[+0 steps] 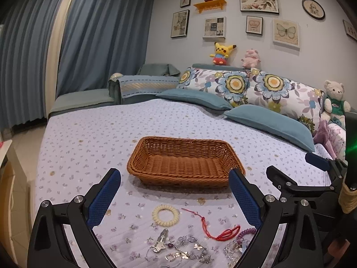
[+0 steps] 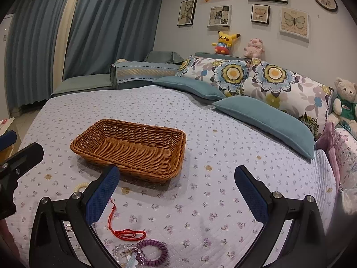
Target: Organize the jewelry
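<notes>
Evidently start of task: left gripper (image 1: 175, 195) and right gripper (image 2: 176, 191) both spread wide, empty. Wicker basket (image 1: 183, 158) empty on bed (image 1: 89, 138); jewelry pile (image 1: 183, 248) lies just before it. Next: descend, pinch one piece.

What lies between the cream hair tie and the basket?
Only bare flowered bedspread, seen in the left wrist view, lies between the cream hair tie and the basket.

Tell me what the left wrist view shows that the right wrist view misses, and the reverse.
Only the left wrist view shows the whole cream hair tie, the silver hair clip and the beaded jewelry. Only the right wrist view shows the whole purple hair tie. Both show the empty basket, the red cord and both grippers open: left, right.
</notes>
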`<move>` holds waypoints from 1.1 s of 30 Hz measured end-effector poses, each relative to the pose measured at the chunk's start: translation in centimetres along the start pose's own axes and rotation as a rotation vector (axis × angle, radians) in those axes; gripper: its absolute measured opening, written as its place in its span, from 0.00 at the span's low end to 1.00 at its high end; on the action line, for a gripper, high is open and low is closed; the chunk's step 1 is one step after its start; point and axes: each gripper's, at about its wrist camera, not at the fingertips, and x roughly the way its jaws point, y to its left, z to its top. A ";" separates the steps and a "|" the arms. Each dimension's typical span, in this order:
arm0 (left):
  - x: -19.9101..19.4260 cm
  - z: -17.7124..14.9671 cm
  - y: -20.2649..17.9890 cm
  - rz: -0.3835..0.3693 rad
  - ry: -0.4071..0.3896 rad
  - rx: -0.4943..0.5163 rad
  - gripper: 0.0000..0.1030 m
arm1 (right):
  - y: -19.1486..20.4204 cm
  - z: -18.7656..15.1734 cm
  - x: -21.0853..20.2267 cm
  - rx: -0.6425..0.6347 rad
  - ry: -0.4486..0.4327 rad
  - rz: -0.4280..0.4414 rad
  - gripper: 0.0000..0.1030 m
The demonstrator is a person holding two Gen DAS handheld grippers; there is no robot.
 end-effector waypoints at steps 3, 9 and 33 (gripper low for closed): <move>-0.1 -0.1 -0.2 0.006 -0.006 0.018 0.94 | -0.1 0.0 -0.1 0.000 -0.005 0.001 1.00; -0.2 -0.1 -0.7 0.010 -0.012 0.033 0.94 | -0.1 0.0 -0.2 0.004 -0.014 -0.002 1.00; 0.1 -0.3 0.1 0.002 0.021 0.033 0.94 | 0.4 -0.5 0.5 -0.031 0.029 0.029 1.00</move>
